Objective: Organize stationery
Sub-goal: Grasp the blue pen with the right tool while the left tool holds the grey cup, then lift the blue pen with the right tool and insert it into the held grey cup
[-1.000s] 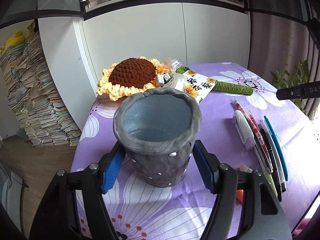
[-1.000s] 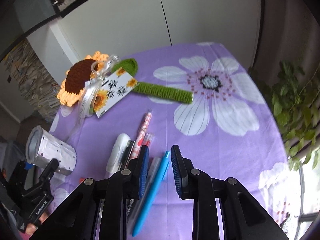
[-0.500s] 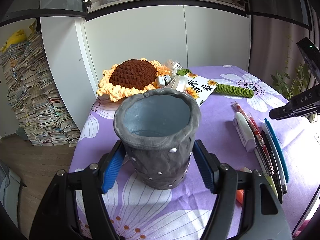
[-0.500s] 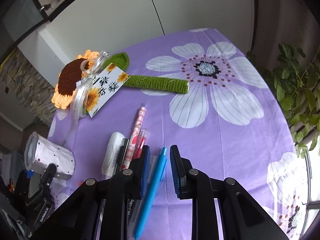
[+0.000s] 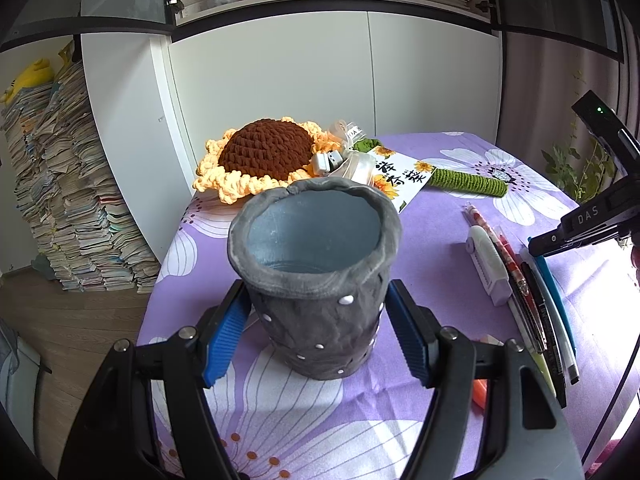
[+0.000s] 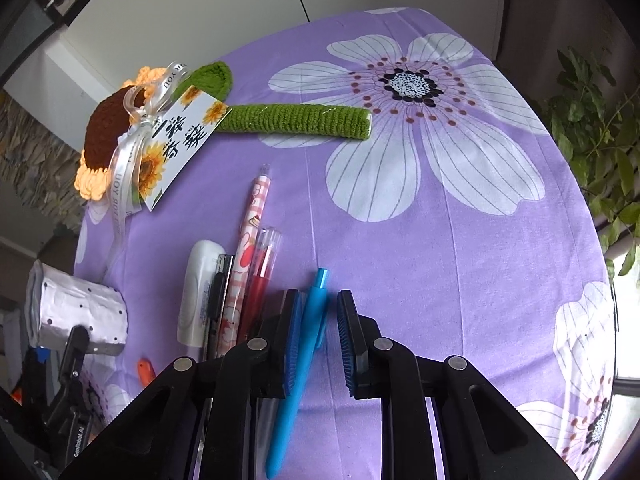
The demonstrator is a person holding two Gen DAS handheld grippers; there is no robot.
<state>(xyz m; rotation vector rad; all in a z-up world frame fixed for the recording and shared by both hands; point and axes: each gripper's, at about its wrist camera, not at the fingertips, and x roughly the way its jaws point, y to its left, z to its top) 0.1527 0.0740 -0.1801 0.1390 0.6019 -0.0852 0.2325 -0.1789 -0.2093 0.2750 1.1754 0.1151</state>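
A grey pen holder [image 5: 316, 280] with white studs stands upright on the purple flowered cloth. My left gripper [image 5: 316, 332] is open, with its blue pads on either side of the holder's base and small gaps showing. The holder also shows in the right wrist view [image 6: 76, 312] at the left. A row of pens lies on the cloth: a blue pen [image 6: 304, 344], a red pen [image 6: 260, 276], a pink patterned pen [image 6: 250, 236], a black pen [image 6: 218, 288] and a white correction tape [image 6: 198, 284]. My right gripper [image 6: 318, 320] is open and straddles the blue pen.
A crochet sunflower [image 5: 264, 156] with a green stem [image 6: 296, 120] and a card [image 6: 180, 136] lies at the back of the table. A small orange object [image 6: 146, 370] lies near the pens. A plant [image 6: 600, 128] stands past the right table edge. Stacked books [image 5: 60, 200] stand left.
My right gripper has moved down and forward over the pens, and the blue pen now lies between its pads. The left gripper has stayed around the holder.
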